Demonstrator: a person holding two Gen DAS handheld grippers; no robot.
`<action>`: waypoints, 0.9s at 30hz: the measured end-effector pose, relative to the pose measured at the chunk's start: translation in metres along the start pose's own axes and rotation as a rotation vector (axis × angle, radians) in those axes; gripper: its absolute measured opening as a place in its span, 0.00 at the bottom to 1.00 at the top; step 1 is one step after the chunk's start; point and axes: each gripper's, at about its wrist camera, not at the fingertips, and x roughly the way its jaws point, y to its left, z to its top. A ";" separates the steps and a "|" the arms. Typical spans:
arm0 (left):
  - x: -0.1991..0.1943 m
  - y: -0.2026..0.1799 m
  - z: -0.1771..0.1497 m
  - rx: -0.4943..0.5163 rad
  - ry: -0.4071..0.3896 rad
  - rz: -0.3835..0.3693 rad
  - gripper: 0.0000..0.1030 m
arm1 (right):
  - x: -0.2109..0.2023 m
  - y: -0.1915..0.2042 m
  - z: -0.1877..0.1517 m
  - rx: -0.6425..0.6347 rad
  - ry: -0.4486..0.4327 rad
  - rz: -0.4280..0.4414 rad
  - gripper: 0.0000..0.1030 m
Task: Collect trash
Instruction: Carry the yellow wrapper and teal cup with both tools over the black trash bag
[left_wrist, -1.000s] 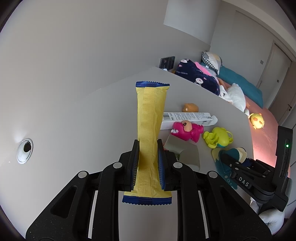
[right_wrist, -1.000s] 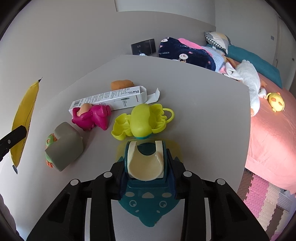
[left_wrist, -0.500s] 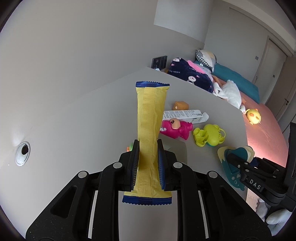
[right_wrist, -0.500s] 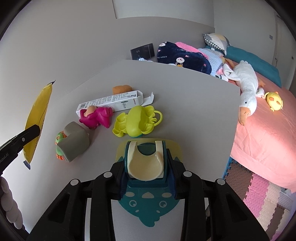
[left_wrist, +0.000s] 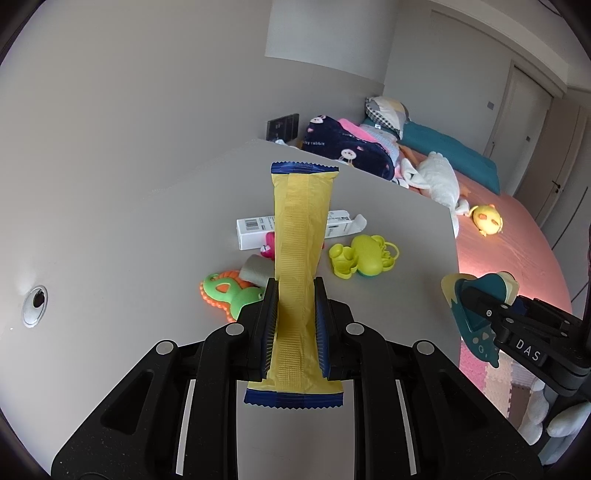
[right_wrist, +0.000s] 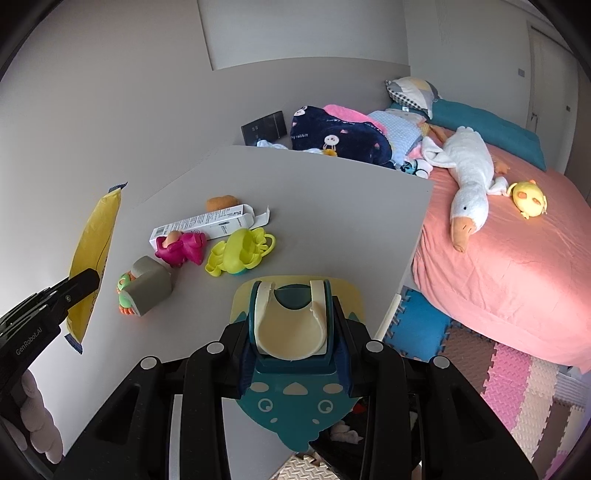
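Observation:
My left gripper (left_wrist: 294, 291) is shut on a long yellow wrapper with blue ends (left_wrist: 300, 236), held upright above the grey table (left_wrist: 147, 229); the same wrapper (right_wrist: 94, 254) shows at the left of the right wrist view. My right gripper (right_wrist: 291, 295) is shut on a teal and cream silicone bib (right_wrist: 290, 332) near the table's front edge, and that bib (left_wrist: 480, 302) appears at the right of the left wrist view. An open white carton (right_wrist: 207, 224) lies flat on the table among toys.
On the table lie a pink toy (right_wrist: 181, 249), a yellow-green toy (right_wrist: 240, 254), a grey block (right_wrist: 149, 286) over a green and orange teether (left_wrist: 229, 291), and an orange lump (right_wrist: 221, 202). A pink bed (right_wrist: 517, 266) with plush toys stands right; foam mats (right_wrist: 517, 387) cover the floor.
Both grippers have drawn back and up from the table with their loads still held. The toys and carton now sit farther away, and the teether has come into the left wrist view.

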 end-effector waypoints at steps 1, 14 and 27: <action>-0.001 -0.004 0.000 0.006 0.000 -0.002 0.18 | -0.003 -0.003 -0.001 0.002 -0.003 -0.003 0.35; -0.004 -0.060 -0.007 0.066 0.008 -0.053 0.18 | -0.038 -0.045 -0.015 0.034 -0.026 -0.035 0.35; 0.004 -0.119 -0.013 0.138 0.035 -0.118 0.18 | -0.064 -0.100 -0.027 0.098 -0.044 -0.108 0.35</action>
